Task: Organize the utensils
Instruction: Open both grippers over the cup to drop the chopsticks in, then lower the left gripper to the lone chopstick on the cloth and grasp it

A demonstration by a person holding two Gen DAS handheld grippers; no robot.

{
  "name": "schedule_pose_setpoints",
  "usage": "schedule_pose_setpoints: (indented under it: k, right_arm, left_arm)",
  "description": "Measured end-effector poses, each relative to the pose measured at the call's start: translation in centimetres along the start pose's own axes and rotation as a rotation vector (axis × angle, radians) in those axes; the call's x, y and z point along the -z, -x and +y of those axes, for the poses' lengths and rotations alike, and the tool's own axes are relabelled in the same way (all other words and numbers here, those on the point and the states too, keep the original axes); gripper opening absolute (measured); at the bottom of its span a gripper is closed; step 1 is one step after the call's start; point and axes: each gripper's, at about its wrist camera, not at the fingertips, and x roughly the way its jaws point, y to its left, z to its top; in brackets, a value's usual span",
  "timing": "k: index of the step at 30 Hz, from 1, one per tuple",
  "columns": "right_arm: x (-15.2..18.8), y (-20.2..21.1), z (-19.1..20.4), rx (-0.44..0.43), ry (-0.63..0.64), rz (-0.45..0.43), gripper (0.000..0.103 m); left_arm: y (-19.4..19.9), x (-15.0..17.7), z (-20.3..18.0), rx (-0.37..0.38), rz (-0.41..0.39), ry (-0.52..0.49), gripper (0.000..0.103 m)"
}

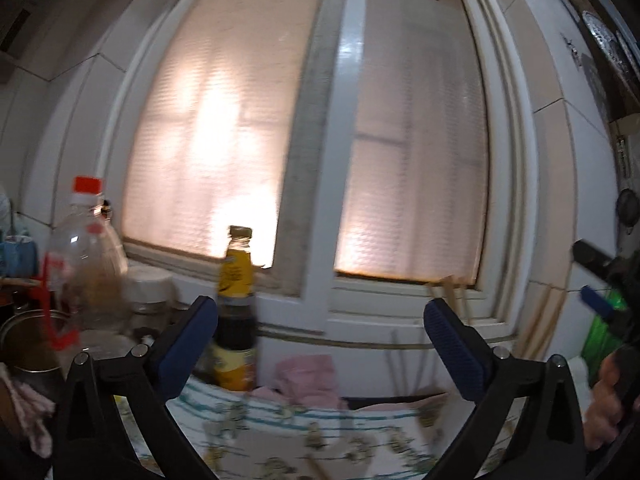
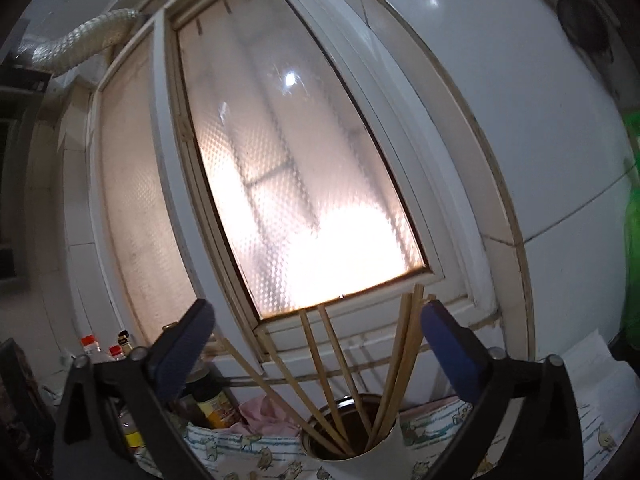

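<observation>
Several wooden chopsticks point(image 2: 332, 364) stand fanned out in a white cylindrical holder point(image 2: 384, 448) on a patterned cloth point(image 2: 240, 452), just below the window sill. My right gripper point(image 2: 316, 344) is open, its blue pads either side of the chopsticks and short of them, with nothing gripped. My left gripper point(image 1: 320, 336) is open too and holds nothing. It faces the window, with the chopstick tops point(image 1: 452, 296) beyond its right finger. At the left wrist view's right edge the right gripper point(image 1: 592, 280) shows, held by a hand point(image 1: 604, 392).
A dark sauce bottle with a yellow label point(image 1: 236, 308), a clear red-capped bottle point(image 1: 86, 264), a white-lidded jar point(image 1: 150, 292) and a metal pot point(image 1: 28, 340) crowd the left. A pink cloth point(image 1: 308, 376) lies by the sill. Frosted window point(image 2: 300, 180) behind; green object point(image 2: 632, 240) right.
</observation>
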Motion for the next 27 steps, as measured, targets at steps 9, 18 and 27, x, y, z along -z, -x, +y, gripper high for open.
schedule_pose_setpoints:
  k: [9, 18, 27]
  right_arm:
    - [1.3, 0.3, 2.1, 0.024, 0.082, -0.032, 0.103]
    - [3.0, 1.2, 4.1, 0.009, 0.131, -0.051, 0.103]
    - [5.0, 0.7, 6.1, 0.034, 0.243, -0.031, 0.103]
  left_arm:
    - [-0.6, 1.6, 5.6, -0.084, 0.092, 0.179, 0.102]
    - [-1.3, 2.6, 6.1, -0.199, 0.128, 0.150, 0.102]
    - [-3.4, 3.5, 4.8, -0.165, 0.226, 0.098, 0.102]
